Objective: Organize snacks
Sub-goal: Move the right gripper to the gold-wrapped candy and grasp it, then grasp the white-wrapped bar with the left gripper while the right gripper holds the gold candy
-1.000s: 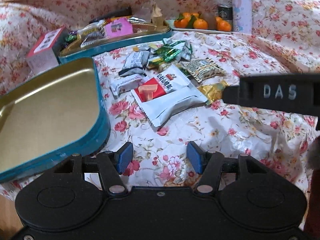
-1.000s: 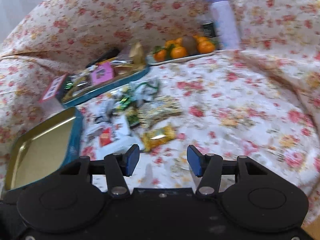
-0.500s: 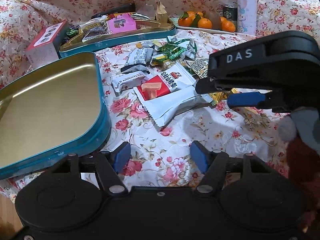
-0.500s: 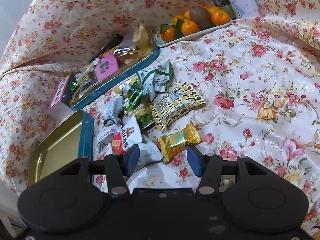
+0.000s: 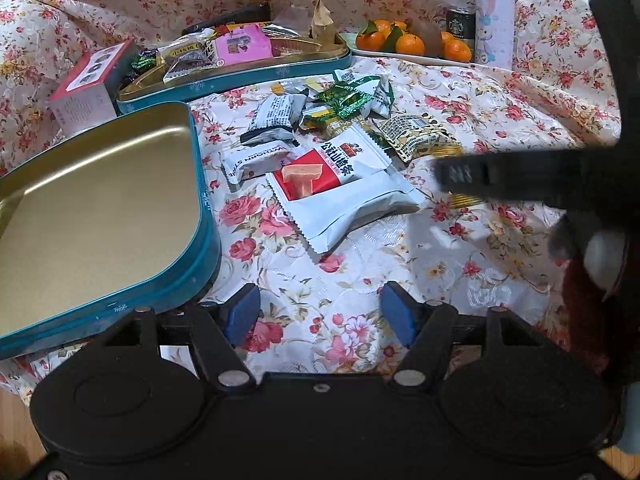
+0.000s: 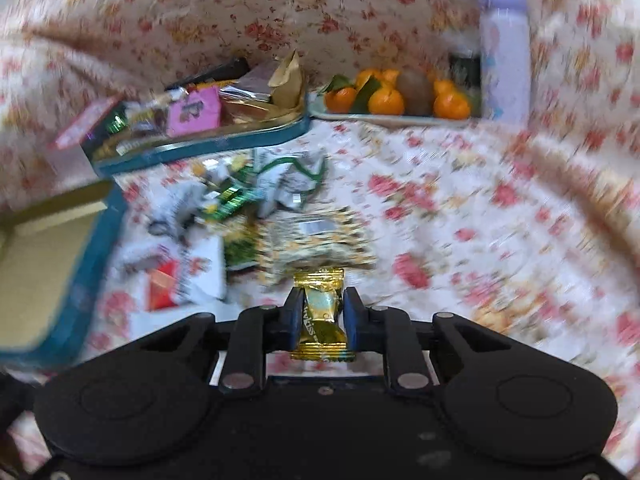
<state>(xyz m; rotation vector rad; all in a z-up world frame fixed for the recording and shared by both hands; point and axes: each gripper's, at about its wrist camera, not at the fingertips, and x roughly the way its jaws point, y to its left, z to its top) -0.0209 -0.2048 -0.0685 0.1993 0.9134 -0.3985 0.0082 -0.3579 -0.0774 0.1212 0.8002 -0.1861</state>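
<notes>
Pinching a crinkled gold foil snack packet (image 6: 322, 312) between its blue pads, the right gripper (image 6: 322, 314) has just closed; only the right wrist view shows this grip. From the left wrist view it is a dark blurred bar, the packet a gold sliver (image 5: 464, 200). The left gripper (image 5: 320, 314) stands wide open and empty over the flowered cloth (image 5: 360, 264), beside an empty, brassy-lined teal tin (image 5: 208, 240). Glossy wrapped snacks (image 5: 340, 184) lie heaped just beyond.
</notes>
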